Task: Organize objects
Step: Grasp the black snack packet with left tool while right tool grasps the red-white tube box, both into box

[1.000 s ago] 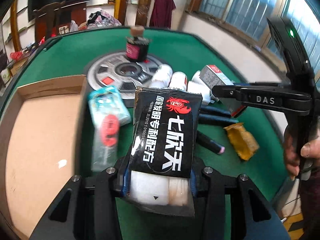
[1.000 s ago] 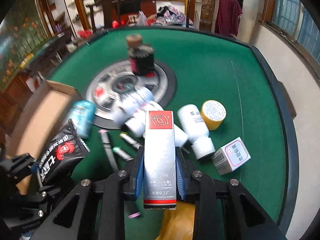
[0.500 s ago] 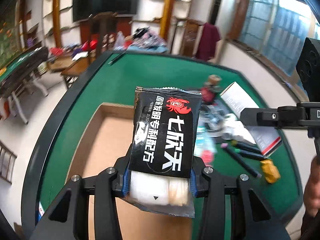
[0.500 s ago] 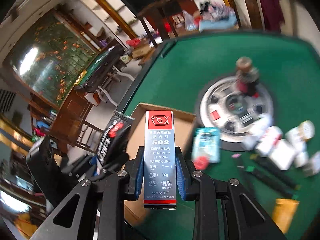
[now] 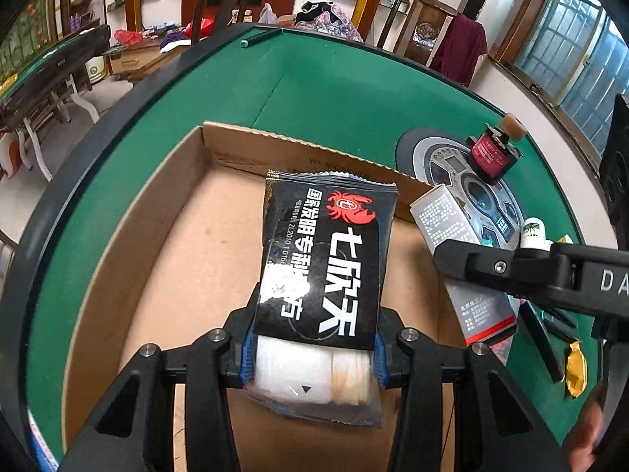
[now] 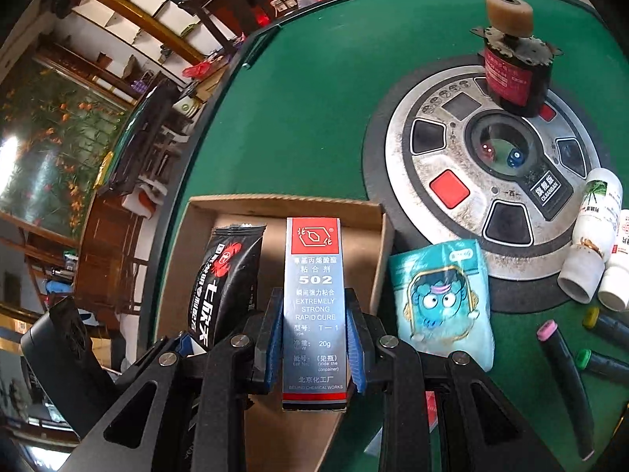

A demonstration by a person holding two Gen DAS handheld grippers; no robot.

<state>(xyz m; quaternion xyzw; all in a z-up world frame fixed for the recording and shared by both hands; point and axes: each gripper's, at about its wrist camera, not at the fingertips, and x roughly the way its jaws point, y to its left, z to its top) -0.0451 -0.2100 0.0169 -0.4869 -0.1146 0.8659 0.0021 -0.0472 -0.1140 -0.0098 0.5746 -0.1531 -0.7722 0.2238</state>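
My left gripper (image 5: pixel 312 348) is shut on a black packet with a red crab logo (image 5: pixel 326 259) and holds it above the open cardboard box (image 5: pixel 165 259). The packet also shows in the right wrist view (image 6: pixel 226 283). My right gripper (image 6: pixel 314 348) is shut on a grey and red 502 glue box (image 6: pixel 314 303) and holds it over the cardboard box's (image 6: pixel 243 206) right side. The glue box and right gripper also show in the left wrist view (image 5: pixel 444 220), right of the packet.
On the green table (image 6: pixel 298 118) lie a round silver dice console (image 6: pixel 471 149) with a red motor (image 6: pixel 511 74) on it, a teal cartoon packet (image 6: pixel 444 287), white bottles (image 6: pixel 589 232), several markers (image 6: pixel 566 377) and a yellow wrapper (image 5: pixel 576 365).
Both grippers have swung left from the pile of objects, carrying the packet and the glue box, and now hang over the cardboard box, lower and closer to it.
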